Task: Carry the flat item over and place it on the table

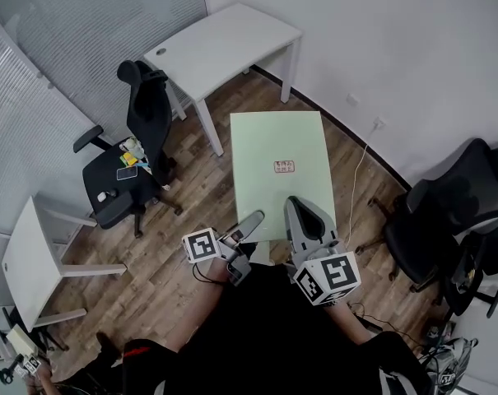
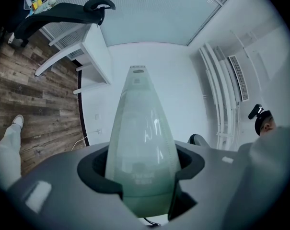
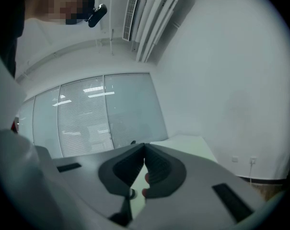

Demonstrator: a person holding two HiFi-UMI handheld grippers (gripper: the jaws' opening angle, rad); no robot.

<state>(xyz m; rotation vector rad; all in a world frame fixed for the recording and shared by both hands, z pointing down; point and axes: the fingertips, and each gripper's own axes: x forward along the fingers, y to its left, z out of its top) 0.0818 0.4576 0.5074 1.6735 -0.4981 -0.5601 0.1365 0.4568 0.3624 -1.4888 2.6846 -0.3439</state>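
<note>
A pale green flat board [image 1: 277, 151] with a small red-and-white label hangs over the wooden floor in front of me, held by its near edge. My left gripper [image 1: 253, 220] grips the near left corner. In the left gripper view the board [image 2: 142, 128] fills the gap between the dark pads, and the left gripper [image 2: 142, 162] is shut on it. My right gripper [image 1: 302, 212] holds the near right part. In the right gripper view its jaws stand almost together on a thin pale sliver of the board [image 3: 135, 186], so the right gripper [image 3: 145, 152] is shut on it.
A white table [image 1: 224, 44] stands beyond the board near the wall. A black office chair [image 1: 137, 138] with small items on its seat is at the left, beside another white table [image 1: 26, 257]. Black chairs [image 1: 454, 220] crowd the right. A cable [image 1: 360, 179] runs along the floor.
</note>
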